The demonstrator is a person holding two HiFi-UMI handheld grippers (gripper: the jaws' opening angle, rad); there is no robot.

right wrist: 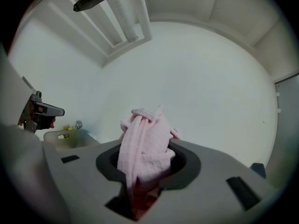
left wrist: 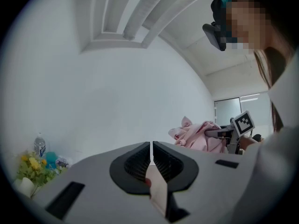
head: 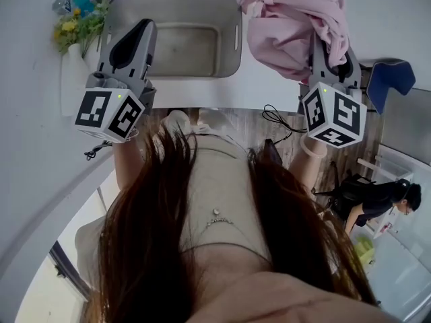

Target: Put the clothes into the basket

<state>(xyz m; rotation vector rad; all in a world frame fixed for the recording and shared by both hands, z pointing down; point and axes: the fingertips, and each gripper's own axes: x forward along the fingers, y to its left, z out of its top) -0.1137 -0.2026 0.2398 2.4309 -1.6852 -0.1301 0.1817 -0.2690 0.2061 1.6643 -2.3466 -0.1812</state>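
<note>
Grips a bunched pink garment (head: 286, 29) in the right claw (head: 331, 54), beside the grey basket (head: 237, 38) on the bench (head: 269, 89); holds left claw (head: 139, 29) clenched, empty.

A white table (head: 269, 91) stands on a wooden floor (head: 236, 123); flowers (head: 75, 24) on its left end, blue chair (head: 390, 78) right of it.

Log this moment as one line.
left tongs: shut, empty | right tongs: shut on pink cloth garment, held up | grey plastic basket: no clothes visible inside
</note>
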